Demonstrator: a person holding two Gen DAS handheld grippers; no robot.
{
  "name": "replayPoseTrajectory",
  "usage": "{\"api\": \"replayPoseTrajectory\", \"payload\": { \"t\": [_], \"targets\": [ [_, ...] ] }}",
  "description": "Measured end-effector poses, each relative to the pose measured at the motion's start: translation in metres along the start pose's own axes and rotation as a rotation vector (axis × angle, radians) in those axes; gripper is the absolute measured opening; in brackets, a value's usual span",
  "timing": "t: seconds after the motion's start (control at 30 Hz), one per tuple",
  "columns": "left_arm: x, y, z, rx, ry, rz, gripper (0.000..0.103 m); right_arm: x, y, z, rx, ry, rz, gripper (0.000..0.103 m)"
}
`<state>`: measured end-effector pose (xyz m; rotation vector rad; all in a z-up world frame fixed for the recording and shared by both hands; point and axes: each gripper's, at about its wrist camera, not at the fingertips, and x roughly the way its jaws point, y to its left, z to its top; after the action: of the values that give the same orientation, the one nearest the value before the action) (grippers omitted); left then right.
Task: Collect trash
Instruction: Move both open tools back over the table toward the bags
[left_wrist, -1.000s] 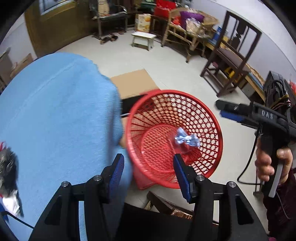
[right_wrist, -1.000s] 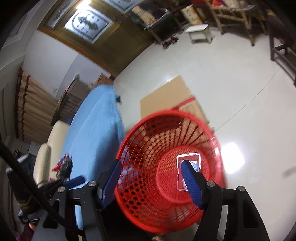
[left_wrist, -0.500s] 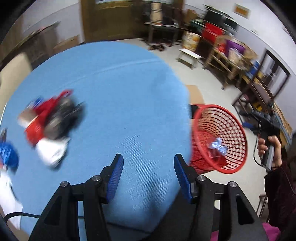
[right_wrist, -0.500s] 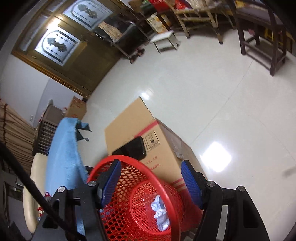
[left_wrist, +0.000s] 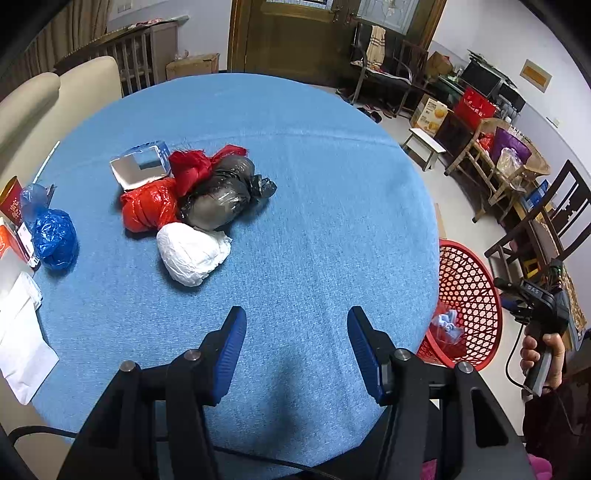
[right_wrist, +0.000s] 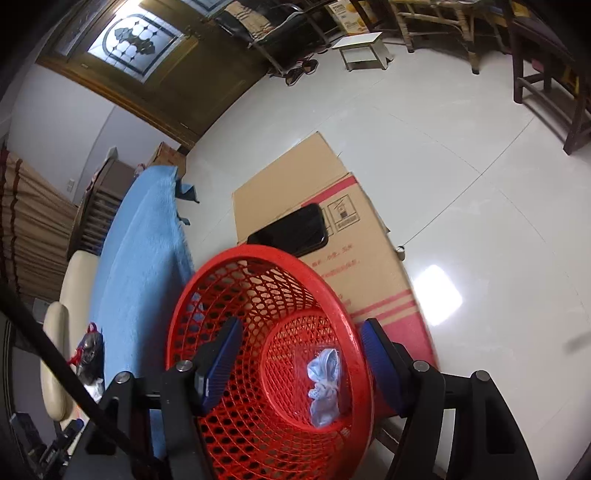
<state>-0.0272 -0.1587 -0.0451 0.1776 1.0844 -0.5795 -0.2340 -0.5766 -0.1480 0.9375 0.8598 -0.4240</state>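
On the round blue table (left_wrist: 314, 184) lies a heap of trash: a white bag (left_wrist: 192, 254), a black bag (left_wrist: 221, 192), a red bag (left_wrist: 151, 203) and a small box (left_wrist: 142, 166). A blue bag (left_wrist: 55, 236) sits apart at the left. My left gripper (left_wrist: 295, 332) hovers open and empty over the table's near edge, short of the white bag. The red mesh basket (left_wrist: 469, 295) stands on the floor to the table's right. Above this basket (right_wrist: 266, 332) my right gripper (right_wrist: 299, 350) hangs open and empty; a light blue wad (right_wrist: 325, 373) lies inside.
White papers (left_wrist: 18, 332) and red packets (left_wrist: 11, 206) lie at the table's left edge. A cardboard box (right_wrist: 351, 258) with a black phone (right_wrist: 291, 232) on it sits behind the basket. A beige sofa (left_wrist: 55, 96) flanks the table; chairs (left_wrist: 546, 221) and a stool (right_wrist: 364, 48) stand further off.
The left view has swung from the basket to the table top, so the trash heap now lies ahead. The right gripper has sunk towards the basket, which fills more of its view.
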Motion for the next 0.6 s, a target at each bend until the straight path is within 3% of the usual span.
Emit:
{"api": "replayPoseTrajectory", "payload": {
  "t": [0.17,0.3,0.37,0.47,0.6],
  "targets": [
    [-0.009,0.019,-0.005,-0.035,-0.019,0.024,0.058,0.006,0.007,-0.004,-0.014,0.0,-0.033,0.071],
    [-0.025,0.055,-0.016,-0.108,-0.049,0.063,0.058,-0.021,0.016,0.007,-0.046,-0.169,-0.173,0.071],
    [-0.031,0.073,-0.022,-0.15,-0.061,0.088,0.058,-0.035,0.025,0.012,-0.06,-0.23,-0.185,0.071],
    [-0.036,0.097,-0.032,-0.203,-0.072,0.121,0.058,-0.057,0.058,0.014,-0.138,-0.308,-0.169,0.071],
    [-0.043,0.126,-0.044,-0.269,-0.088,0.156,0.058,-0.06,0.115,0.004,-0.275,-0.291,-0.083,0.071]
  ]
}}
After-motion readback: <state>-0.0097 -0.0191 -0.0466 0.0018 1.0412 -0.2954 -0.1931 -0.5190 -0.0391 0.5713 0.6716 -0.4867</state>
